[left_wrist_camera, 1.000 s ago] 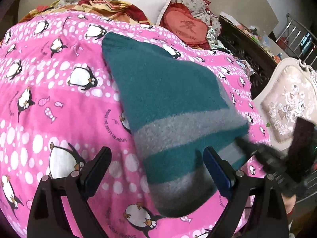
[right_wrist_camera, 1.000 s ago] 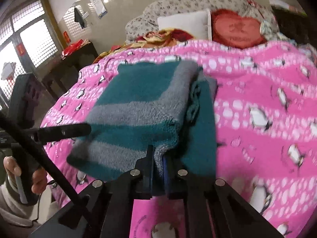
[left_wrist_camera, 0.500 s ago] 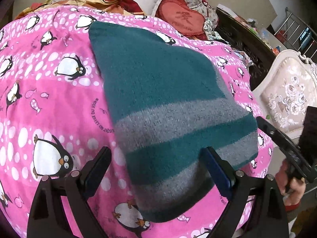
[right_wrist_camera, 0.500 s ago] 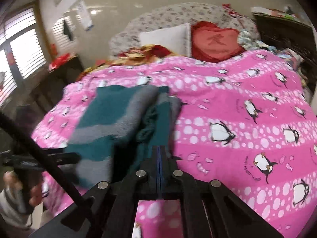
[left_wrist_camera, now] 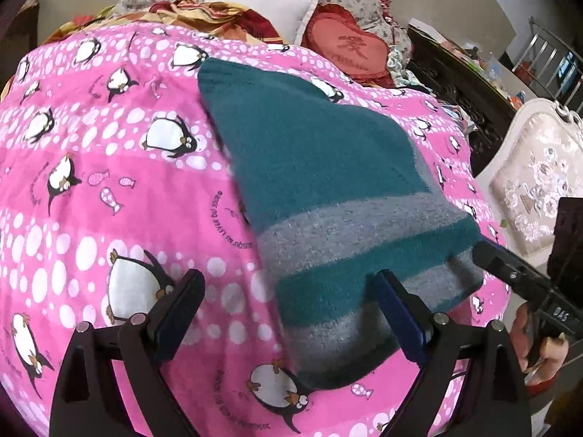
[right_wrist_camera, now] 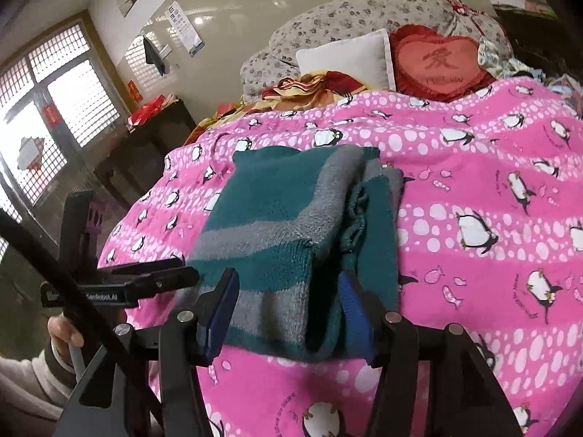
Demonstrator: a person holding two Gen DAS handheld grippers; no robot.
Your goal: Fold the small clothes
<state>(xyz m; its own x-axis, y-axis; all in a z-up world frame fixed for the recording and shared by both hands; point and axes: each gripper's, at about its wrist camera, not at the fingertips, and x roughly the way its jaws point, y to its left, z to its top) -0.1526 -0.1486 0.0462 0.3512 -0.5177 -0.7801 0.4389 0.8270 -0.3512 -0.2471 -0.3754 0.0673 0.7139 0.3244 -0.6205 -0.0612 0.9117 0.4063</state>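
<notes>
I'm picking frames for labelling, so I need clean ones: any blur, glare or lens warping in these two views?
Left wrist view: heavy fisheye bulge, dark vignette corners; sweater slightly soft, penguin blanket sharp. Right wrist view: same bulge; window blown out, glare spots on the wall; sweater evenly lit, little blur; right gripper sharp.

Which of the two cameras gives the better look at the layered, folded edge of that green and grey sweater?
The right wrist view: the sweater shows its stacked layers and open side there. The left wrist view shows only its smooth striped top.
</notes>
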